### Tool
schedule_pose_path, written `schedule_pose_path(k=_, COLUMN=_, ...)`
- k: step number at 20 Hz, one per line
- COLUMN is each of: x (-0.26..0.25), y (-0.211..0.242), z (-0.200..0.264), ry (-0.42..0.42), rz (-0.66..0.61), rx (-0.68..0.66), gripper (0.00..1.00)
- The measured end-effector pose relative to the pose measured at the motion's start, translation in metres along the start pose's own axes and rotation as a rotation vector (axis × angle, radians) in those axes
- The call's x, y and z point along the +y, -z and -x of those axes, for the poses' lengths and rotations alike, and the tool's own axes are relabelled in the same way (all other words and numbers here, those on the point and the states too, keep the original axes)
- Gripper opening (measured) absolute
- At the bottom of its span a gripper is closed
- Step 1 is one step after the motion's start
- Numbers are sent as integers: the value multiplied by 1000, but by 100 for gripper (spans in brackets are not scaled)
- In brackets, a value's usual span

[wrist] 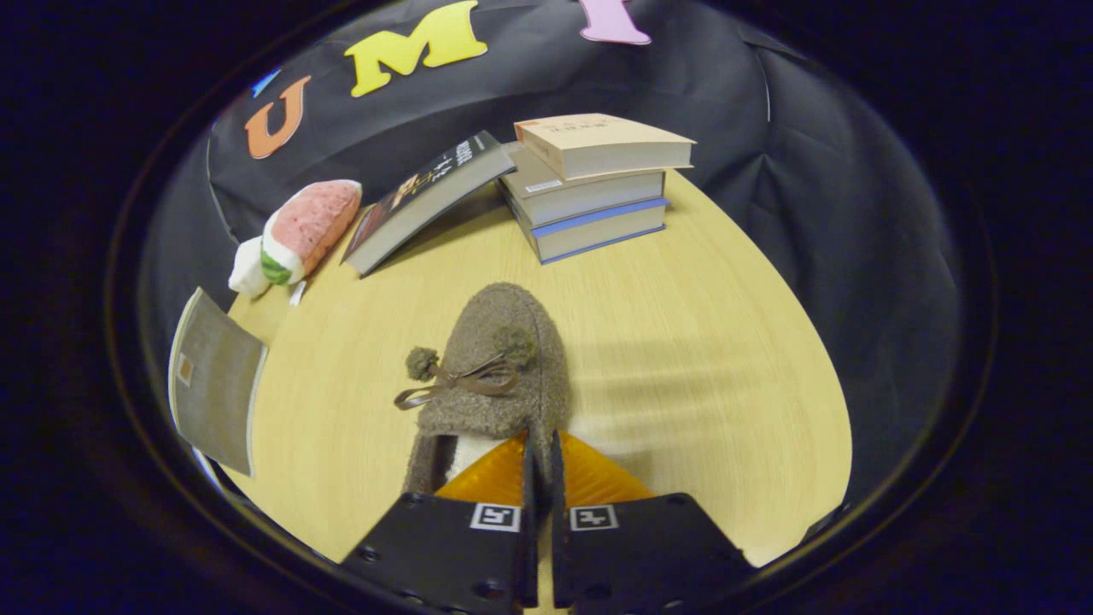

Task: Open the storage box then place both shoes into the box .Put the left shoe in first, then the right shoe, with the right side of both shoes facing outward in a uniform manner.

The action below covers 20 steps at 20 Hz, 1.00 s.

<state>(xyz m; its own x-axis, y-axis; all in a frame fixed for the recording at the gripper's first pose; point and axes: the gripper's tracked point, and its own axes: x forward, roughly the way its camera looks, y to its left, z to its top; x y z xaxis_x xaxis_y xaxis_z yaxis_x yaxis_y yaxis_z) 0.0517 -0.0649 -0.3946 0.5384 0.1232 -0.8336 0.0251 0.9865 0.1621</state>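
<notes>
The gripper (540, 465) has its two fingers drawn together, clamped on the right wall of the brown fleece shoe (499, 376) at its opening; one finger sits inside the shoe, the other against the outside. The shoe points away from the fingers, toe toward the far side of the wooden table (700, 342), with a ribbon bow and two pom-poms on top.

To the shoe's right the tabletop lies bare out to its curved edge, giving wide room on that side. To the shoe's left a strip of bare wood runs to a grey booklet (213, 384) that overhangs the table's left edge.

Beyond the shoe's toe is another open band of wood. Past it, a stack of three books (589, 184) rests near the far edge, with a dark-covered book (423, 201) leaning against its left side. Left of that book a pink and white plush toy (295, 235) lies at the far left edge.
</notes>
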Motion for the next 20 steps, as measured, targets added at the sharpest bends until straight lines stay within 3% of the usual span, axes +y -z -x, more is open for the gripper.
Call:
schedule_pose_path(k=3, x=-3, y=-1, z=0, ry=-6, rz=-84, rx=15, gripper=0)
schedule_pose_path(k=10, x=28, y=-5, z=35, ry=-45, rz=-193, rx=18, gripper=0)
schedule_pose_path(k=20, x=184, y=-49, z=153, ry=-118, rz=-244, rx=-115, gripper=0)
